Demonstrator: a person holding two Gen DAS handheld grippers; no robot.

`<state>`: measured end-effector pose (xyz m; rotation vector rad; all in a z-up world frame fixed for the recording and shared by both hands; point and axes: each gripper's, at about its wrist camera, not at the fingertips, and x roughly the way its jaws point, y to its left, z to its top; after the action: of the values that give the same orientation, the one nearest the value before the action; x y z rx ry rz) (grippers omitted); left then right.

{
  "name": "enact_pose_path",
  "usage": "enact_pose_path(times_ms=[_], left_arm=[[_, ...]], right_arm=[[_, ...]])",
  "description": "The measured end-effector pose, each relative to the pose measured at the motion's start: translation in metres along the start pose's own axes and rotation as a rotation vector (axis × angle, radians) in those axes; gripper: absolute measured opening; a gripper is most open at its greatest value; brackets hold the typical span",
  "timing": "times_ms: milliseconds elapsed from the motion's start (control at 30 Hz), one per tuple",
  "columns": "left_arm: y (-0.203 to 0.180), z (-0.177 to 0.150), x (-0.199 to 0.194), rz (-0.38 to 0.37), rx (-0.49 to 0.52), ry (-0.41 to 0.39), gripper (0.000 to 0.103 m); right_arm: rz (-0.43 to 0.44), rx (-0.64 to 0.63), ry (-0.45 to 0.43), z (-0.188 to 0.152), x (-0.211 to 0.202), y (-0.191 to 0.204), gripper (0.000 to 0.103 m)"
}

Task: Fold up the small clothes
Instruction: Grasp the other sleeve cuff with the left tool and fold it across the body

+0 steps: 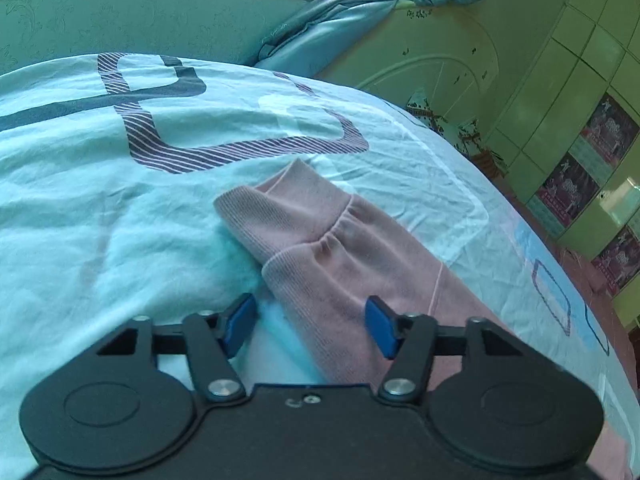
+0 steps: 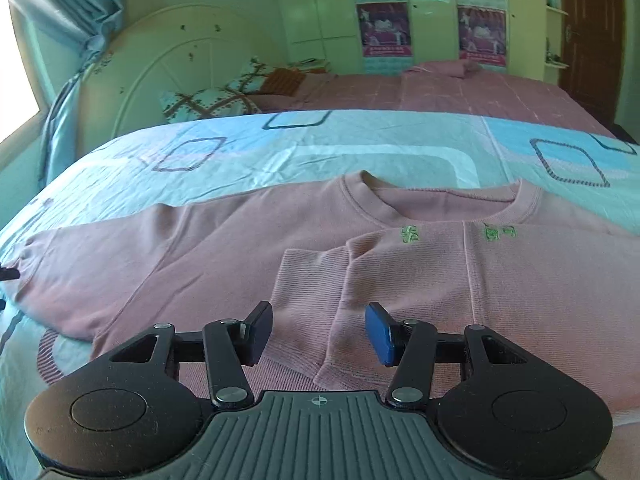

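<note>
Lying flat on the bed sheet [image 2: 320,148], the pink sweatshirt [image 2: 540,280] has one sleeve cuff [image 2: 312,280] already folded onto its chest; the other cuff [image 1: 280,208] rests on the sheet, far from the left gripper [image 1: 308,328]. Left jaws apart, sleeve fabric between them, no pad pressing. Right gripper [image 2: 320,332] likewise apart over the folded cuff, gripping nothing. Garment looks light, soft, floppy, so probably best pinched at ribbed cuff or hem, where fabric is thicker.
</note>
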<state>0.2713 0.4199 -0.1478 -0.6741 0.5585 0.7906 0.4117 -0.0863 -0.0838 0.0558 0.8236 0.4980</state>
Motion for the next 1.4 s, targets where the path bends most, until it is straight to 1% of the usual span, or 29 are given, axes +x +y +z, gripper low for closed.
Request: enact_pose_path(times_ms=[33,67,100,133,167,233,300,400,467,533,633,733,800,833,900,967,1000,1033,1067,1133,1167,1200,1233,1267,1333,1400], left_arm=[[0.001,0.001,0.002,-0.001,-0.004,-0.004,0.030],[0.002,0.002,0.003,-0.011,-0.014,-0.006,0.021],[0.003,0.003,0.003,-0.020,-0.018,-0.008,0.018],[0.001,0.004,0.003,-0.030,-0.014,-0.010,0.009],[-0.002,0.005,0.001,-0.046,-0.004,-0.016,0.006],[-0.013,0.006,-0.008,-0.085,0.035,-0.047,0.006],[-0.034,0.007,-0.023,-0.155,0.094,-0.077,0.006],[-0.081,-0.001,-0.051,-0.299,0.205,-0.102,0.004],[-0.123,-0.016,-0.073,-0.419,0.287,-0.092,0.004],[-0.162,-0.039,-0.093,-0.530,0.369,-0.070,0.004],[-0.219,-0.088,-0.115,-0.685,0.472,0.017,0.005],[-0.267,-0.149,-0.128,-0.789,0.585,0.100,0.004],[-0.290,-0.188,-0.129,-0.823,0.665,0.174,0.005],[-0.299,-0.209,-0.126,-0.821,0.713,0.215,0.005],[-0.308,-0.243,-0.122,-0.793,0.815,0.262,0.010],[-0.306,-0.260,-0.123,-0.763,0.888,0.255,0.023],[-0.303,-0.262,-0.127,-0.758,0.905,0.241,0.025],[-0.300,-0.262,-0.130,-0.754,0.912,0.228,0.034],[-0.293,-0.259,-0.135,-0.738,0.912,0.205,0.054],[-0.280,-0.248,-0.143,-0.705,0.895,0.134,0.078],[-0.270,-0.239,-0.148,-0.686,0.891,0.094,0.078],[-0.264,-0.233,-0.154,-0.662,0.898,0.074,0.078],[-0.256,-0.228,-0.154,-0.639,0.900,0.066,0.078],[-0.249,-0.220,-0.158,-0.600,0.889,0.052,0.078],[-0.231,-0.209,-0.154,-0.536,0.863,0.035,0.078],[-0.211,-0.198,-0.148,-0.453,0.843,0.024,0.078]], right_arm=[[-0.008,0.003,0.013,-0.001,0.005,0.000,0.051],[-0.016,0.008,0.038,-0.003,0.011,-0.001,0.051],[-0.018,0.020,0.075,-0.005,0.019,-0.003,0.051],[-0.019,0.027,0.082,-0.007,0.023,-0.004,0.051],[-0.021,0.025,0.071,-0.008,0.022,-0.004,0.051],[-0.014,0.040,0.070,-0.005,0.019,-0.005,0.051],[0.001,0.066,0.046,-0.001,0.010,-0.009,0.051],[-0.007,0.070,0.007,0.002,-0.005,-0.012,0.051],[-0.012,0.080,-0.009,0.004,-0.014,-0.018,0.051],[-0.014,0.089,-0.020,0.005,-0.022,-0.026,0.051],[-0.023,0.107,-0.034,0.003,-0.034,-0.045,0.051],[-0.043,0.135,-0.046,-0.001,-0.047,-0.067,0.051],[-0.059,0.156,-0.048,-0.005,-0.055,-0.082,0.051],[-0.062,0.165,-0.047,-0.007,-0.059,-0.089,0.051],[-0.065,0.178,-0.042,-0.010,-0.067,-0.102,0.051],[-0.053,0.184,-0.042,-0.013,-0.074,-0.110,0.052],[-0.047,0.186,-0.043,-0.013,-0.076,-0.113,0.052],[-0.036,0.188,-0.045,-0.014,-0.079,-0.115,0.052],[-0.024,0.189,-0.048,-0.013,-0.080,-0.115,0.052],[0.009,0.188,-0.044,-0.012,-0.080,-0.112,0.053],[0.031,0.185,-0.044,-0.011,-0.079,-0.108,0.069],[0.051,0.180,-0.053,-0.011,-0.080,-0.103,0.087],[0.067,0.166,-0.071,-0.011,-0.081,-0.096,0.090],[0.083,0.142,-0.084,-0.010,-0.081,-0.088,0.090],[0.117,0.077,-0.079,-0.006,-0.075,-0.068,0.090],[0.126,-0.005,-0.080,-0.005,-0.066,-0.043,0.090]])
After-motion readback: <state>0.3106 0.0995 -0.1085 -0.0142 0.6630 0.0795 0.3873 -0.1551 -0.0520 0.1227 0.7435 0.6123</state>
